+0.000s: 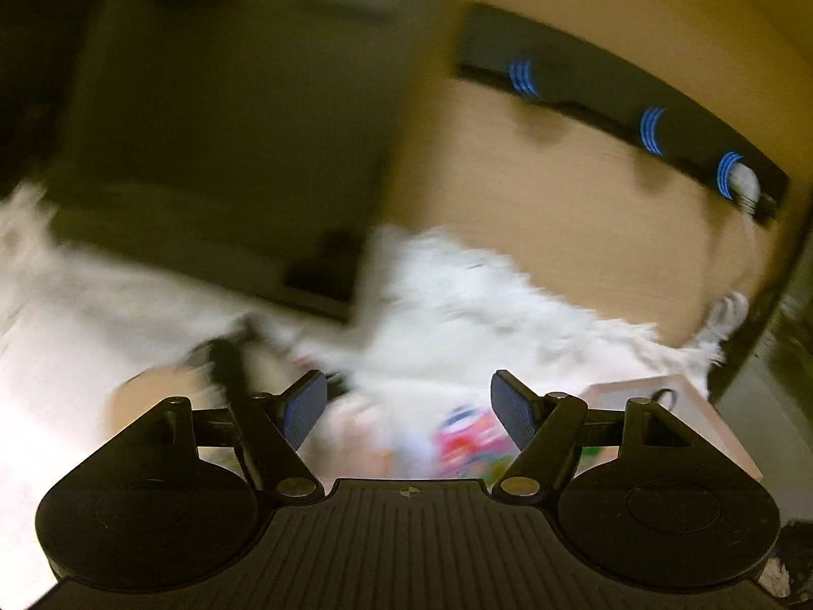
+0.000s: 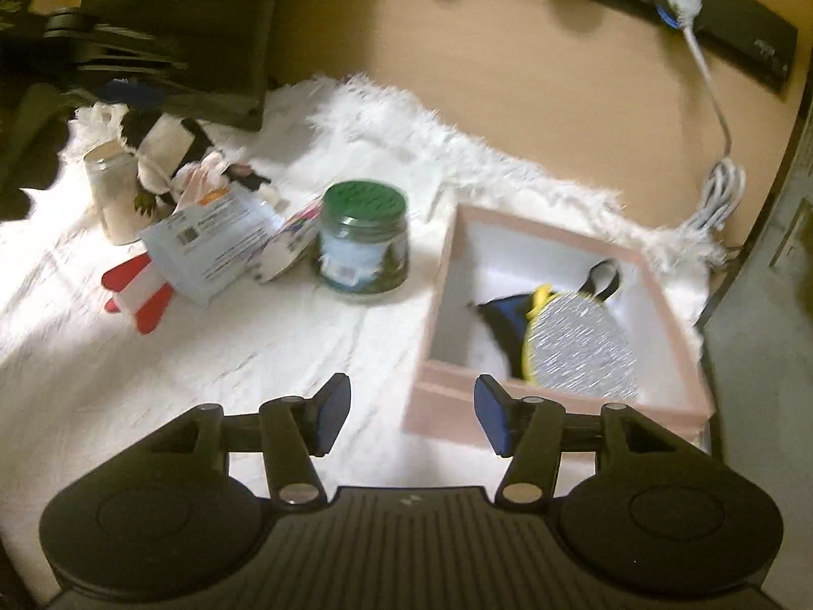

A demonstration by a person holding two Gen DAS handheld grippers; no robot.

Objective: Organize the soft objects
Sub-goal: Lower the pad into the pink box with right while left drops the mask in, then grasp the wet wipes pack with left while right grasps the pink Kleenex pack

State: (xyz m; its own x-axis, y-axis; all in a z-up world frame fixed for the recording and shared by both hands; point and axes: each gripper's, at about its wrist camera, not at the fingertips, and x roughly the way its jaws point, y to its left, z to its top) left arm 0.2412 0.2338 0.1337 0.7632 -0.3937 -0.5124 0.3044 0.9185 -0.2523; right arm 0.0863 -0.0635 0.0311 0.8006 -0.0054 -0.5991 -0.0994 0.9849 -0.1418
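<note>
In the right wrist view a pink box (image 2: pixel 676 315) stands on a white fluffy rug (image 2: pixel 254 356) and holds a blue, yellow and silver padded mitt (image 2: pixel 574 345). A black-and-white plush toy (image 2: pixel 157 145) sits at the far left beside a glass jar (image 2: pixel 109 193). My right gripper (image 2: pixel 411 417) is open above the rug, just in front of the box's near left corner, with nothing between its fingers. The left wrist view is badly blurred. My left gripper (image 1: pixel 409 412) is open wide over a colourful packet (image 1: pixel 472 442), and a dark furry shape (image 1: pixel 228 356) lies just to its left.
A green-lidded jar (image 2: pixel 363 239), a pale blue packet (image 2: pixel 213 239) and a red-and-white item (image 2: pixel 137 295) lie on the rug. A black power strip (image 2: pixel 711 0) with a white plug and cable (image 2: pixel 711 101) runs along the tan floor. Dark furniture (image 2: pixel 178 25) stands at the back left.
</note>
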